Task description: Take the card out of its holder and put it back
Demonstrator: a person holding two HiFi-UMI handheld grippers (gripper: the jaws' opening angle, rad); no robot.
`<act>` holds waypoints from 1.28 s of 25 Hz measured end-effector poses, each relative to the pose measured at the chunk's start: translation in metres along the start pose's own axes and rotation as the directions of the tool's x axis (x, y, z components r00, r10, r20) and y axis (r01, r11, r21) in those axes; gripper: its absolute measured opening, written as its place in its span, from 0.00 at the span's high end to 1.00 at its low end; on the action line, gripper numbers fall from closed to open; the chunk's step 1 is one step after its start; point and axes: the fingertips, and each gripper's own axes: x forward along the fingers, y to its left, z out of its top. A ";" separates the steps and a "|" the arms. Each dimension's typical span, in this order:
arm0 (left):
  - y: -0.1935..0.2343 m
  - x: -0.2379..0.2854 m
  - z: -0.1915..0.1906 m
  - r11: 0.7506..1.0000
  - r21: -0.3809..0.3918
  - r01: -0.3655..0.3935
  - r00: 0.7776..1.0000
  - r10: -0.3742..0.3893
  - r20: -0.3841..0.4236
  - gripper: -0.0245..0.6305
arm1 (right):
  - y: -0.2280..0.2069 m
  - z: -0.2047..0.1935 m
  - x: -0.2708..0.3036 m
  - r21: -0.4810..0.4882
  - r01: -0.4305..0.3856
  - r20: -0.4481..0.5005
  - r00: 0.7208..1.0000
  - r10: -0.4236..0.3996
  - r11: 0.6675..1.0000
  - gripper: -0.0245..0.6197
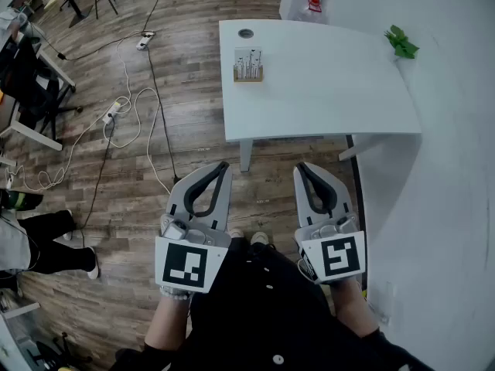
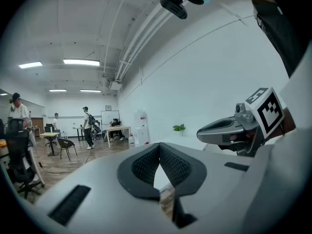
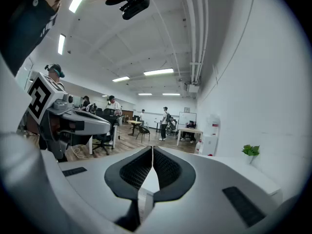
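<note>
Bright, even light from ceiling strips (image 2: pixel 80 62); fisheye curvature at edges, soft foreground.

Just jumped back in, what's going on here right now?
A person stands back from the white table, holding the left gripper and the right gripper close to the body over the wooden floor. Both are shut with nothing between their jaws. The printed card in its small wooden holder sits on the table, well ahead of both grippers. Nothing has been grasped yet.
</note>
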 end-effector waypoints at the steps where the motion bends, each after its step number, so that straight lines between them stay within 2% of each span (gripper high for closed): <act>1: 0.001 0.000 0.000 1.000 0.000 -0.001 1.000 0.001 0.001 0.94 | 0.000 0.000 0.001 -0.001 0.000 0.001 1.000 0.000 1.000 0.89; 14: 0.006 -0.001 0.000 1.000 -0.002 0.001 1.000 -0.001 0.007 0.94 | 0.005 0.003 0.005 0.005 0.000 0.007 1.000 0.000 1.000 0.89; 32: 0.030 -0.008 -0.006 0.997 0.039 0.060 0.997 -0.062 0.037 0.94 | 0.026 0.006 0.013 0.019 0.078 0.016 0.997 -0.078 0.997 0.89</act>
